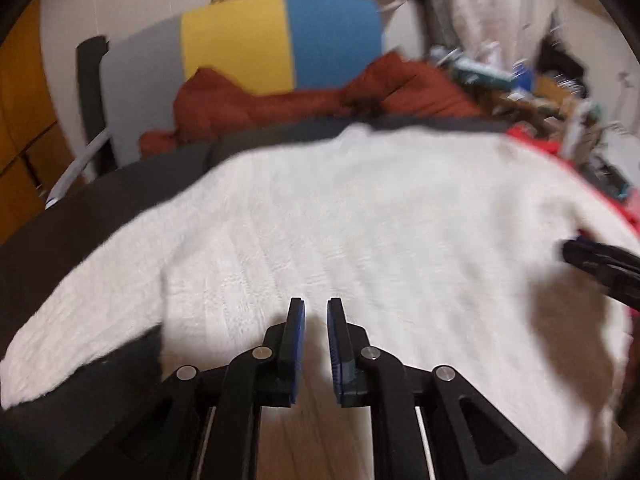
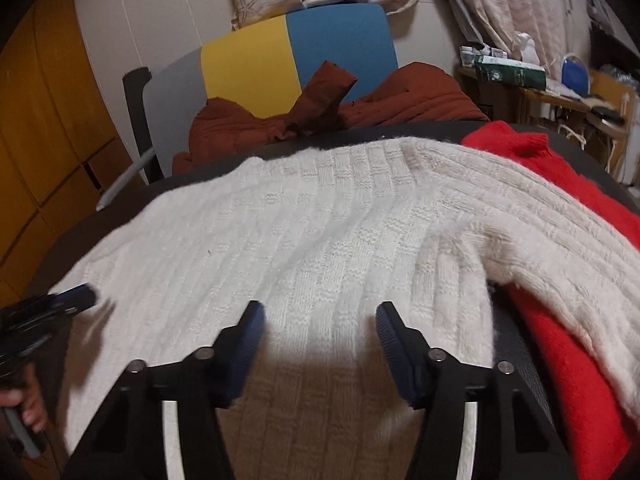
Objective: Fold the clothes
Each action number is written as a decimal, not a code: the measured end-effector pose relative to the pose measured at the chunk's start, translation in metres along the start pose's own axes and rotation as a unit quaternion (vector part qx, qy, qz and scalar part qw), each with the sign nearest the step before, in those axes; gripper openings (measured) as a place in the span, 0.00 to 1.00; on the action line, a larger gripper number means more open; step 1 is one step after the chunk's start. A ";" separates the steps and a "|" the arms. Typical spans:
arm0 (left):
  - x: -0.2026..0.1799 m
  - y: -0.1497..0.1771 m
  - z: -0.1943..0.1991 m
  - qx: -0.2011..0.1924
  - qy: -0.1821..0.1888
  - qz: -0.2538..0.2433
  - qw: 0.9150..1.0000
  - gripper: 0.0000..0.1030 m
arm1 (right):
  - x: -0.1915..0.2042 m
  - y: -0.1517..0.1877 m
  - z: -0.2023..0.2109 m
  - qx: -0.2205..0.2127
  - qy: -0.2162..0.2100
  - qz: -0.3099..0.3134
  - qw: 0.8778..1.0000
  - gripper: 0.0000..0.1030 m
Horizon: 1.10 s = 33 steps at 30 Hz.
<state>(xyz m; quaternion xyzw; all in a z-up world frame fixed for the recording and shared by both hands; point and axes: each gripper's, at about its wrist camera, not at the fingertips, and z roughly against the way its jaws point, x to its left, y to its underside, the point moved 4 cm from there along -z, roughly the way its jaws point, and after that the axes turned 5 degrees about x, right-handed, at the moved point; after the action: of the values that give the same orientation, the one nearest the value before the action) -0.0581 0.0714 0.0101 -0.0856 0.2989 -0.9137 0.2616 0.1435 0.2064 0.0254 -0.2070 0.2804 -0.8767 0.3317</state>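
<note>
Where white sweater (image 2: pixel 304 240) overhangs table (image 2: pixel 120 208) (red sweater (image 2: pixel 560 360) beside).

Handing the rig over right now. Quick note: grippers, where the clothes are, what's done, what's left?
Left gripper: jaws a narrow gap apart, nothing between them, over the near hem of the white sweater.
Right gripper: jaws open, empty, above the sweater's lower middle.
White sweater lies spread on the dark table, one sleeve draped over the red sweater on its right. A brown garment sits on the chair behind.
Done: sweater laid out. Left: no fold visible yet; sleeves and body all to fold.
</note>
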 end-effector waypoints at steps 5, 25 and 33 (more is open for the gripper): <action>0.024 0.011 -0.015 -0.007 -0.006 0.035 0.999 0.15 | 0.004 0.011 -0.033 0.042 0.038 0.027 0.998 0.66; 0.069 0.041 -0.013 -0.016 -0.233 -0.171 0.957 0.28 | 0.104 0.003 -0.068 0.071 -0.031 0.098 0.992 0.93; 0.039 0.050 0.018 -0.027 -0.122 -0.124 0.984 0.27 | 0.041 0.021 0.025 -0.005 -0.153 -0.090 0.984 0.89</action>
<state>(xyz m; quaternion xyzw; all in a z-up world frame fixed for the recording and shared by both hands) -0.0644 0.0074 -0.0049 -0.2399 0.2766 -0.9133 0.1783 0.1383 0.1564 0.0382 -0.3645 0.2113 -0.8597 0.2890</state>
